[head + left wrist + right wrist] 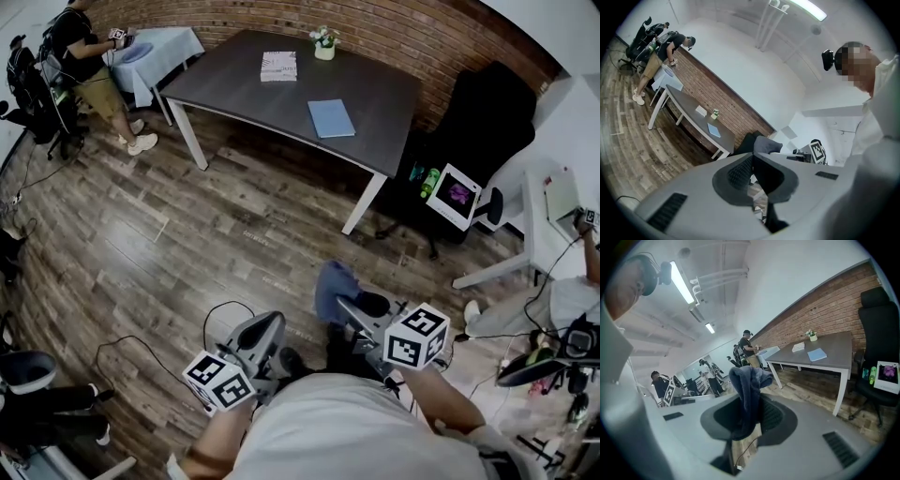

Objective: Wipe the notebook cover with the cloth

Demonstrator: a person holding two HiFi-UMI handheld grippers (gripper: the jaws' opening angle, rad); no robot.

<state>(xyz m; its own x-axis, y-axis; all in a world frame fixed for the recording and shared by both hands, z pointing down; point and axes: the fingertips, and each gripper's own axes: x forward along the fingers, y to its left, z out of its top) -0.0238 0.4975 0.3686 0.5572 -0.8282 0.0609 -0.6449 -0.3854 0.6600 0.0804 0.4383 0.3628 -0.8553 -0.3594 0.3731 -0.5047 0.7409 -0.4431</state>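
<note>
The light blue notebook (331,118) lies flat on the dark table (244,84), far ahead of both grippers; it also shows as a small shape, notebook (714,130) and notebook (817,354). My right gripper (352,302) is held low near my body, shut on a dark blue cloth (335,286). In the right gripper view the cloth (747,385) hangs bunched between the jaws of the right gripper (752,404). My left gripper (270,326) is beside it, and in its own view the left gripper (752,159) has its jaws together with nothing in them.
A white booklet (278,66) and a small flower pot (324,43) also sit on the table. A black office chair (487,131) stands at the table's right end, with a white desk (548,225) beyond. A person (89,61) stands back left. Cables (220,314) lie on the wooden floor.
</note>
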